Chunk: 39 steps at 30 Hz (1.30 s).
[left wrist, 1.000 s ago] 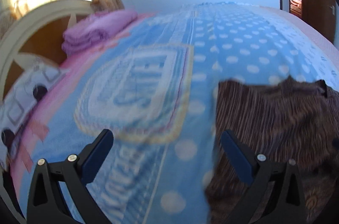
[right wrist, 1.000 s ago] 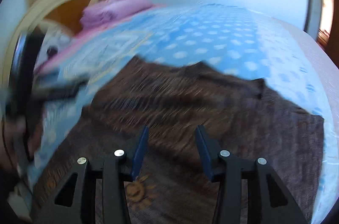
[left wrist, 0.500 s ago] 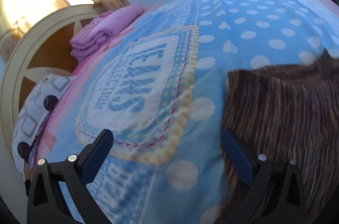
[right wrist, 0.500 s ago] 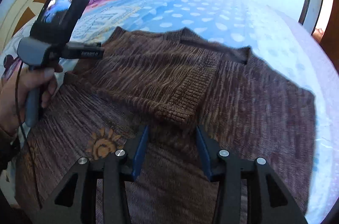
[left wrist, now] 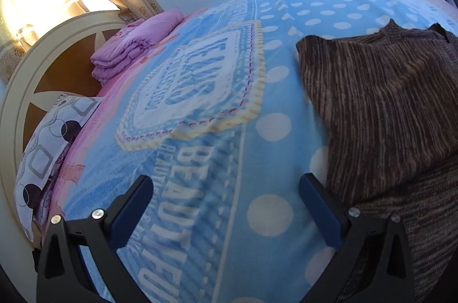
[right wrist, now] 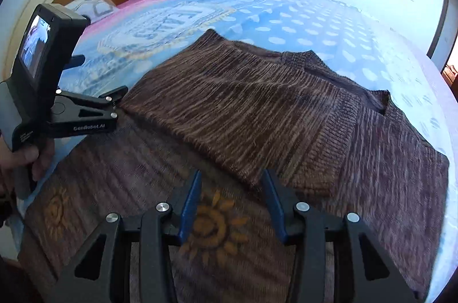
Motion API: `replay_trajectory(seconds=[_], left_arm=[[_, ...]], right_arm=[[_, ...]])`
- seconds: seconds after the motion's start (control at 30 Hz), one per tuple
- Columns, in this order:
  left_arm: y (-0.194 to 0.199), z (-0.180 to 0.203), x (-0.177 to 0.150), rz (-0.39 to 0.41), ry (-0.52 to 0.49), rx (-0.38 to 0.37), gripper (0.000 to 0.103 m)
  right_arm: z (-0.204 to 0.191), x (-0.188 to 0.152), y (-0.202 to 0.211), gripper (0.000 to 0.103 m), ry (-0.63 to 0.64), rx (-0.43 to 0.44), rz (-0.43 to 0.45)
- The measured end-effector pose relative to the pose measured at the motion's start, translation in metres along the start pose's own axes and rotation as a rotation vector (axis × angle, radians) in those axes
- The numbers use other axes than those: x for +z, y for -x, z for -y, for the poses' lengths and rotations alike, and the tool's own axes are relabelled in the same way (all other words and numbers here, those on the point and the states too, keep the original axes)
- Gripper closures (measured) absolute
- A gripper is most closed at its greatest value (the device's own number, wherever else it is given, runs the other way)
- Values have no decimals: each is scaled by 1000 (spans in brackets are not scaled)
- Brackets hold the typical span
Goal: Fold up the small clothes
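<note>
- The brown knitted sweater [right wrist: 257, 108] lies flat on the blue polka-dot blanket [left wrist: 200, 148] that covers the bed, with one sleeve [right wrist: 229, 114] folded across its chest; the sleeve's ribbed cuff [right wrist: 323, 157] ends near the middle of the body.
- The sweater's left edge [left wrist: 312, 102] runs beside bare blanket, which stretches open toward the headboard [left wrist: 17, 91], the folded purple quilt [left wrist: 134, 45] and a patterned pillow [left wrist: 48, 148]. More bare blanket lies beyond the collar [right wrist: 343, 79] toward the far wall.
- Two orange sun motifs [right wrist: 211, 225] show on the lower front, close to the right gripper.
- Compared with half a second ago, the left gripper [left wrist: 223, 191] has pulled a little further off the sweater's side, and the right wrist view sits slightly lower and nearer the fold.
- The left gripper hovers over the blanket just beside the sweater's edge, its fingers [left wrist: 317, 205] spread wide and holding nothing; a hand [right wrist: 31, 159] grips its handle.
- The right gripper [right wrist: 232, 202] hangs low over the sweater front, fingers [right wrist: 190, 205] partly apart and empty, pointing at the folded sleeve's near edge.
</note>
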State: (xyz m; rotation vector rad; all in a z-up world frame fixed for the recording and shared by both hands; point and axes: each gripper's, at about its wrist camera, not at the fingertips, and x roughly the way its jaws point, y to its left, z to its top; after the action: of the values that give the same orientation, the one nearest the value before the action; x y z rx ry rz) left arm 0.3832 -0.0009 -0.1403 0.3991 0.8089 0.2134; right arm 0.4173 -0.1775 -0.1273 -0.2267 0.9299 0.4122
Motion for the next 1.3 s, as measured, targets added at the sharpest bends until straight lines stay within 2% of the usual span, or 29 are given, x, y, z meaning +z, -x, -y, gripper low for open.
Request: replay_trajectory(seconds=[0.1,0.23,0.27,0.33,0.37,0.43,0.53,0.67,0.8,0.83,0.9,1.03,1.07,1.13,1.23,1.3], left_arm=[[-3,0,2,-6,12,-5,0],[0,0,-1,5,13,0,0],[-1,-2,-1,-1,20,-12,0],[-1,-8,-2,-8,50,-35,0],[-1,-12,-3,-9,66,-36,0],[2,-19,-4,-9,105,-28,0],[15,-27,11,50,150,-11,0],[11,-7,45,52,103,-64,0],[-12,33,70,26,17,-25,0],[-21,46,73,18,-26,30,0],[-39,58,73,-2,-75,142,0],[-40,48,72,-18,-12,139,0],[-36,48,70,-6,-22,144,0],[-25,52,64,20,-67,108,0],[-4,48,47,24,-77,52,0],[4,49,30,35,-100,55,0]], right_arm=[[4,2,6,57,-4,8,6],[26,6,22,54,-106,18,124],[30,7,14,53,-117,19,107],[39,1,-10,54,-123,-17,12],[42,-2,-4,54,-122,-14,49],[47,-8,8,53,-151,12,68],[53,-18,26,53,-168,-4,96],[66,-37,44,52,-245,-14,102],[72,-57,56,50,-315,-16,89],[71,-62,58,50,-318,-14,88],[70,-74,66,50,-320,-11,83],[71,-104,88,48,-325,-24,67],[72,-111,93,48,-330,-22,63],[71,-124,103,46,-339,-22,50],[65,-140,112,46,-334,-27,32],[60,-149,116,46,-329,-35,23]])
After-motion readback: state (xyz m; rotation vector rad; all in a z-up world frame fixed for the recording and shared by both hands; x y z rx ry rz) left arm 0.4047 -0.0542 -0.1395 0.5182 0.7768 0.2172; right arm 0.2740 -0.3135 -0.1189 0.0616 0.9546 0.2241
